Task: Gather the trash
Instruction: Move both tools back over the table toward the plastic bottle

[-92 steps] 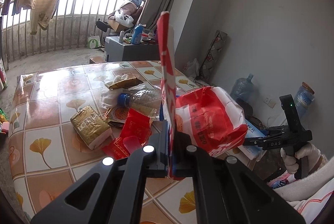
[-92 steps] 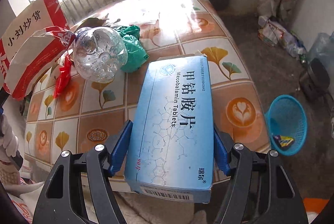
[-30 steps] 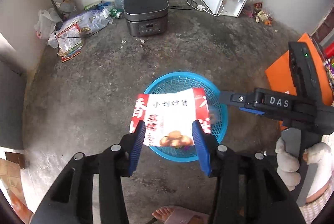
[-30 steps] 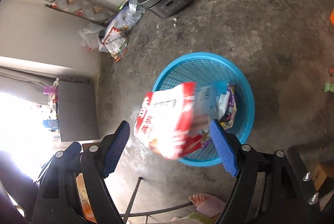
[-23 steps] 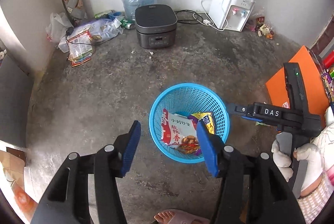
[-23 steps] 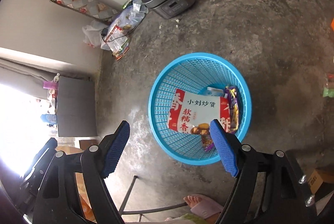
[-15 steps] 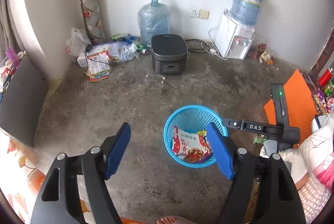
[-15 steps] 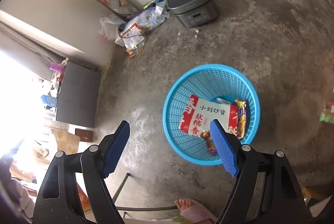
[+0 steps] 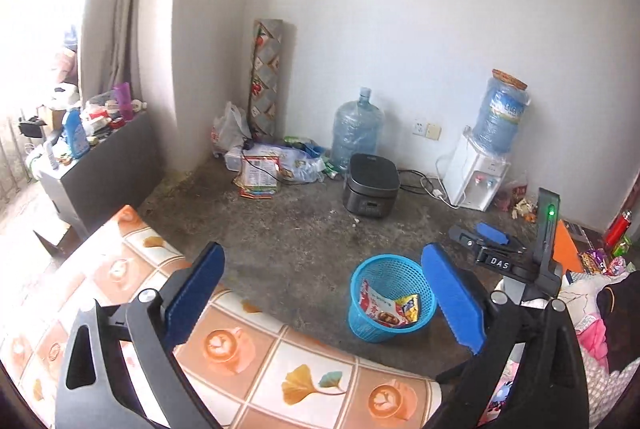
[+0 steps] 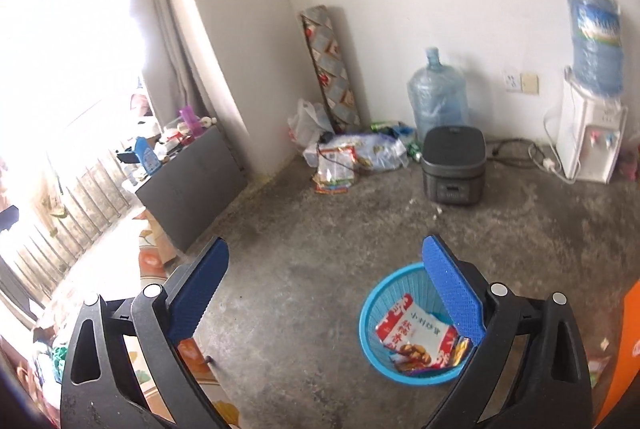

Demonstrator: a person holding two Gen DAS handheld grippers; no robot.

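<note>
The left gripper [image 9: 320,293] stood wide open with nothing between its blue pads [image 9: 196,293] — its jaws had just been opening, and only floor and table edge showed through the gap. The right gripper [image 10: 324,293] was likewise spread to its full width and empty, its jaws also having just opened further; in the left view it appeared at the right edge [image 9: 486,235], held up by a gloved hand [image 9: 576,293], well above the floor. The basket [image 9: 362,325], blue and mesh-walled, sat upright on the bare concrete floor [image 9: 288,229] just beyond the table [image 9: 256,365], whose tiled cloth showed ginkgo leaves and coffee cups. Inside the basket lay the red-and-white bag [image 10: 416,337], face up and leaning against the far wall, with a yellow wrapper [image 9: 408,305] just beside it and other small scraps under it that were too jumbled to tell apart. Along the far wall stood a dark cooker [image 9: 372,185], an empty water jug [image 9: 356,129] behind it, and a white dispenser [image 9: 476,173] with a bottle on top — all well apart from the basket. A heap of bags [image 9: 276,165] lay in the corner by a leaning roll [image 9: 264,77], and a dark cabinet [image 9: 104,169] by the curtain carried bottles and clutter.
</note>
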